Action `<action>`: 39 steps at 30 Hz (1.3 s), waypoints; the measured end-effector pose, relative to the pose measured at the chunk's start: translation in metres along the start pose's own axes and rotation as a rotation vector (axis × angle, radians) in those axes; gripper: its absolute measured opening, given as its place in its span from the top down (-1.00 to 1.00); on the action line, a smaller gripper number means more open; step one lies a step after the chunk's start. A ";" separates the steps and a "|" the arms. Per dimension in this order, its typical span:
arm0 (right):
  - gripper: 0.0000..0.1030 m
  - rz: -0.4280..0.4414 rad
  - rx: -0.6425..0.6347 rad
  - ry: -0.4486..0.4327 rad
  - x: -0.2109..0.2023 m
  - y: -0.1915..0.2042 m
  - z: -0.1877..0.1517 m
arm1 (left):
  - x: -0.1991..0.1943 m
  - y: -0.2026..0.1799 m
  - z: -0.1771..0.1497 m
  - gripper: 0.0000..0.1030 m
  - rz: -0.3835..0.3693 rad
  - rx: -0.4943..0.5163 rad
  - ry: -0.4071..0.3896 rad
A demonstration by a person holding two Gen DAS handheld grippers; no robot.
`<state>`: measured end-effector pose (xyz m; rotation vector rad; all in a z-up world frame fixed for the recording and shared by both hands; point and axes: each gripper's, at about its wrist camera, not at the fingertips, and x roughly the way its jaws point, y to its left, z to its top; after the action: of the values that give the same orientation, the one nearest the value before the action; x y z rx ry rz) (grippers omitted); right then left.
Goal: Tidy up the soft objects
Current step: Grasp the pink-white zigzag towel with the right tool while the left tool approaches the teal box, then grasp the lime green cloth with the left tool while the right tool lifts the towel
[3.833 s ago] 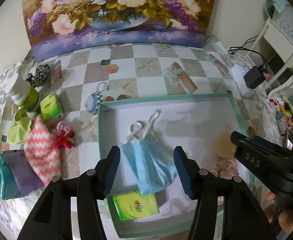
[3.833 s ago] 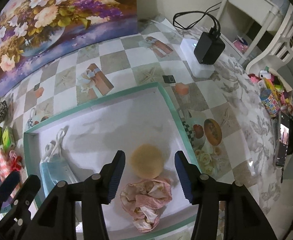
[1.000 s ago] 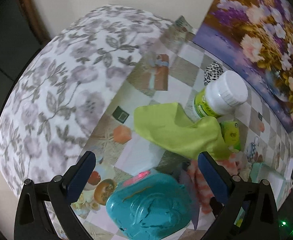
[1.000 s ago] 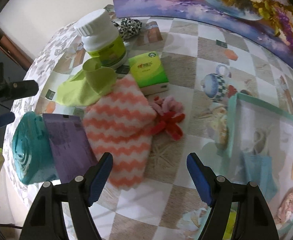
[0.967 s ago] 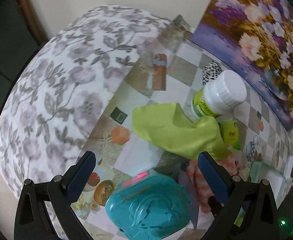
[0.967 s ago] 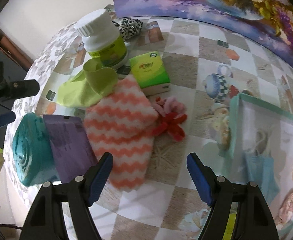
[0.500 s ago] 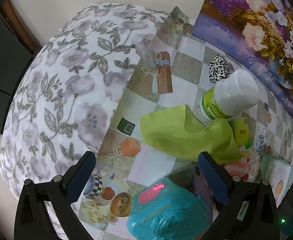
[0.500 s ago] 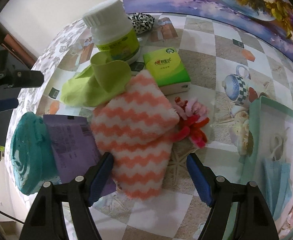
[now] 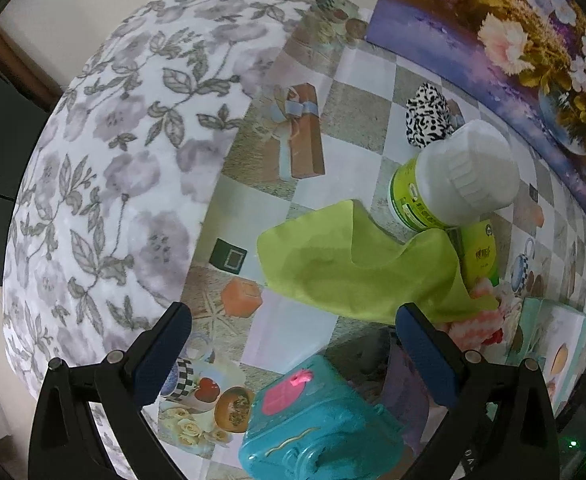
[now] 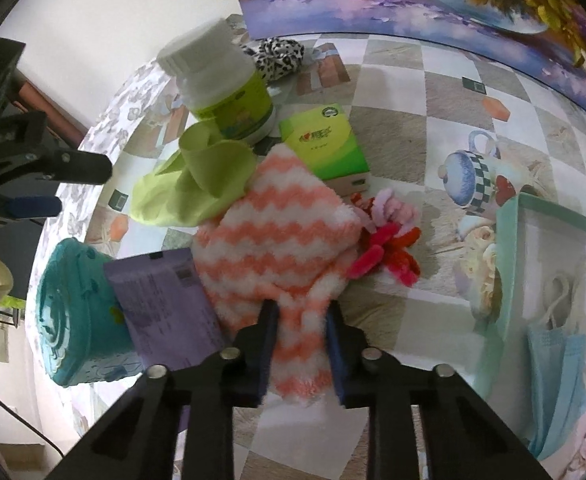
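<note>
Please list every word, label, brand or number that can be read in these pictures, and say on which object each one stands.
None can be read with certainty.
Green tissue pack: red logo and print, blurred.
White-capped bottle: label print too small.
Purple packet: text lines and barcode, unreadable.
Left gripper: pale letters low on its body, cut off.

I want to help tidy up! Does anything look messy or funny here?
Yes. The green cloth is crumpled against the white-capped bottle, and the striped fuzzy cloth, pinched by the right tool, lies over the purple packet. Nothing looks spilled or broken.
</note>
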<state>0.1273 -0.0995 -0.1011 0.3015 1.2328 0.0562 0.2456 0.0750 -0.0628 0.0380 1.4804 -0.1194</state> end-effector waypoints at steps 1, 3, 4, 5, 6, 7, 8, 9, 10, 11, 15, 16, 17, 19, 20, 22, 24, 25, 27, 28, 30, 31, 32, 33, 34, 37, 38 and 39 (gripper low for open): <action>0.66 0.001 0.004 0.000 -0.001 -0.004 0.000 | 0.001 -0.003 0.001 -0.98 0.003 0.007 0.005; 0.69 -0.001 0.009 -0.001 -0.003 -0.009 0.001 | 0.005 -0.011 0.002 -0.97 0.011 0.029 0.015; 0.71 -0.003 0.013 -0.003 -0.004 -0.012 0.001 | 0.007 -0.016 0.003 -0.97 0.015 0.040 0.019; 0.72 -0.006 0.018 -0.004 -0.004 -0.015 0.001 | 0.008 -0.020 0.004 -0.97 0.020 0.051 0.023; 0.72 -0.009 0.023 -0.005 -0.005 -0.017 0.002 | 0.009 -0.026 0.004 -0.97 0.024 0.061 0.027; 0.72 -0.011 0.031 -0.005 -0.005 -0.021 0.002 | 0.010 -0.031 0.004 -0.97 0.024 0.073 0.029; 0.72 -0.011 0.041 -0.006 -0.006 -0.024 0.002 | 0.010 -0.036 0.004 -0.97 0.022 0.086 0.028; 0.72 -0.008 0.048 -0.005 -0.007 -0.028 0.003 | 0.009 -0.044 0.004 -0.97 0.019 0.106 0.022; 0.72 -0.004 0.059 -0.004 -0.006 -0.031 0.003 | 0.008 -0.050 0.004 -0.97 0.020 0.121 0.015; 0.72 -0.002 0.066 -0.004 -0.006 -0.033 0.003 | 0.008 -0.055 0.004 -0.97 0.023 0.132 0.011; 0.72 0.000 0.089 -0.002 -0.008 -0.043 0.003 | 0.013 -0.080 0.004 -0.97 0.054 0.182 0.011; 0.72 0.000 0.092 -0.002 -0.009 -0.045 0.003 | 0.015 -0.083 0.004 -0.97 0.056 0.183 0.013; 0.72 -0.001 0.096 -0.002 -0.010 -0.047 0.003 | 0.017 -0.088 0.005 -0.97 0.055 0.183 0.014; 0.72 0.001 0.104 0.000 -0.011 -0.051 0.003 | 0.021 -0.097 0.005 -0.97 0.059 0.181 0.014; 0.72 0.002 0.107 0.000 -0.011 -0.051 0.002 | 0.024 -0.101 0.006 -0.97 0.070 0.182 0.014; 0.72 0.006 0.110 0.002 -0.012 -0.054 0.002 | 0.030 -0.109 0.008 -0.97 0.104 0.189 0.012; 0.72 0.009 0.114 0.003 -0.012 -0.053 0.002 | 0.037 -0.116 0.009 -0.94 0.140 0.196 0.010; 0.72 0.011 0.116 0.004 -0.012 -0.053 0.002 | 0.040 -0.118 0.011 -0.90 0.151 0.196 0.010; 0.72 0.013 0.116 0.004 -0.012 -0.054 0.002 | 0.047 -0.122 0.012 -0.64 0.174 0.194 0.014; 0.72 0.015 0.117 0.005 -0.013 -0.055 0.002 | 0.052 -0.123 0.012 -0.58 0.181 0.194 0.023; 0.72 0.018 0.119 0.006 -0.012 -0.056 0.002 | 0.064 -0.131 0.015 -0.18 0.189 0.192 0.038; 0.72 0.020 0.121 0.007 -0.012 -0.056 0.002 | 0.067 -0.132 0.015 -0.07 0.190 0.186 0.045; 0.72 0.023 0.122 0.007 -0.012 -0.057 0.002 | 0.069 -0.132 0.015 0.08 0.169 0.170 0.049; 0.72 0.025 0.122 0.008 -0.012 -0.057 0.002 | 0.069 -0.132 0.016 0.26 0.150 0.158 0.046; 0.72 0.028 0.122 0.008 -0.012 -0.057 0.003 | 0.068 -0.133 0.016 0.41 0.146 0.155 0.043; 0.72 0.035 0.118 0.005 -0.015 -0.056 0.002 | 0.065 -0.139 0.015 0.78 0.186 0.162 0.023; 0.72 0.041 0.116 0.004 -0.016 -0.055 0.002 | 0.064 -0.139 0.014 0.82 0.178 0.151 0.015; 0.72 0.045 0.115 0.002 -0.018 -0.055 0.002 | 0.063 -0.137 0.012 0.84 0.170 0.140 0.013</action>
<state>0.1160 -0.1560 -0.0977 0.4298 1.2330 0.0245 0.2488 -0.0663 -0.1177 0.2779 1.4730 -0.0846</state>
